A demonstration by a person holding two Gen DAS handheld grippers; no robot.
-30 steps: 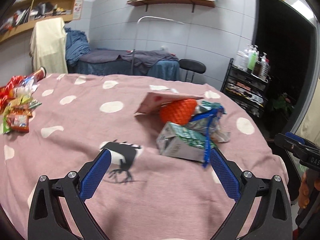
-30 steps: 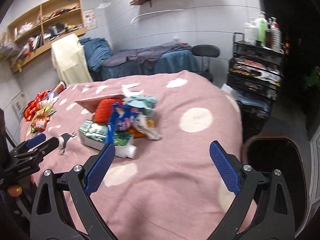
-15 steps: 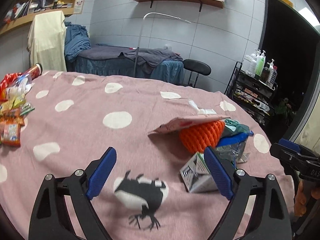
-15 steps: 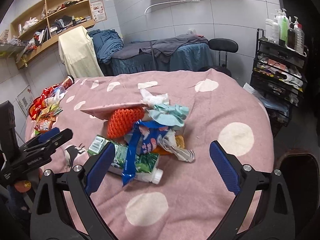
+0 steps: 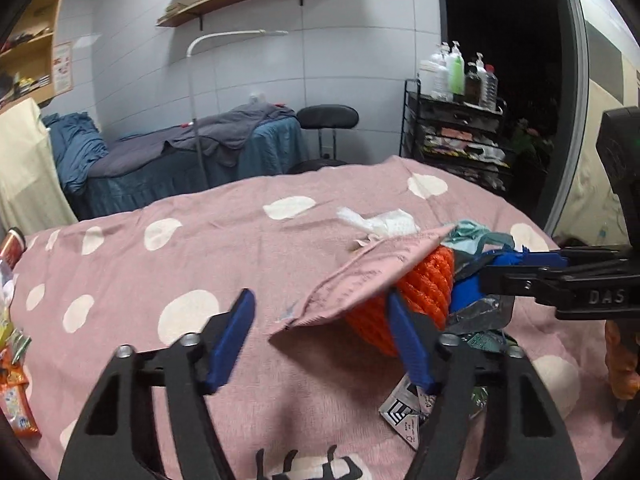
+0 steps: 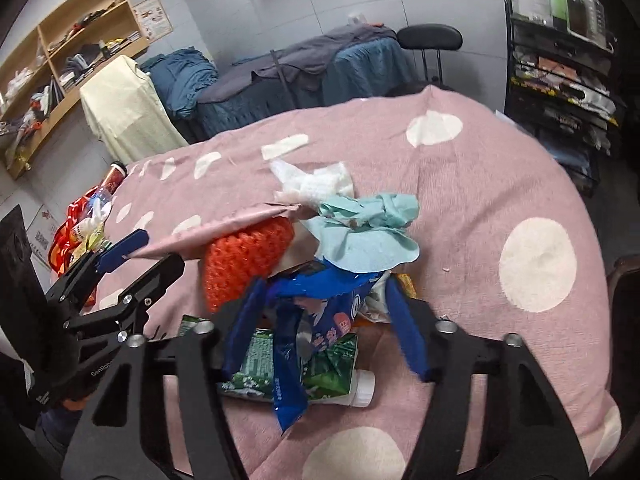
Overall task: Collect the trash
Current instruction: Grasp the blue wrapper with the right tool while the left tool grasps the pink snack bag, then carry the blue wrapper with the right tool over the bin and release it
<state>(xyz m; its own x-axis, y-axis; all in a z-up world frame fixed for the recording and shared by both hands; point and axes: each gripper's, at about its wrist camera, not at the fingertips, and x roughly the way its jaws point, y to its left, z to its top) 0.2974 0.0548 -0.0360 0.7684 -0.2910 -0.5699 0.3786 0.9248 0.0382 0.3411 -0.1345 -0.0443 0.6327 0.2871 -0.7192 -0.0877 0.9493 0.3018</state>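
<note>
A trash pile lies on the pink dotted tablecloth [image 6: 480,184]: a pink envelope [image 5: 360,280] over an orange net [image 5: 424,292], a blue wrapper [image 6: 320,312], a green carton [image 6: 320,368], teal paper [image 6: 368,236] and a white tissue [image 6: 316,184]. My left gripper [image 5: 320,300] straddles the envelope's lower corner with its jaws closing. The pads are not pressing on it. My right gripper [image 6: 324,284] stands over the blue wrapper, which lies between its closing jaws with no clear pinch. Each gripper shows in the other's view: the right gripper [image 5: 520,264], the left gripper [image 6: 148,256].
Snack packets [image 6: 80,232] and a red can [image 6: 116,172] lie at the table's left end. Behind the table stand a blue-covered bed [image 6: 300,68], a black stool [image 6: 430,38] and a rack with bottles [image 6: 560,40]. A dark bin [image 6: 624,300] sits off the right edge.
Both grippers have moved in on the pile and their jaws have narrowed. The left one now straddles the envelope's corner. The right one now has the blue wrapper between its fingers.
</note>
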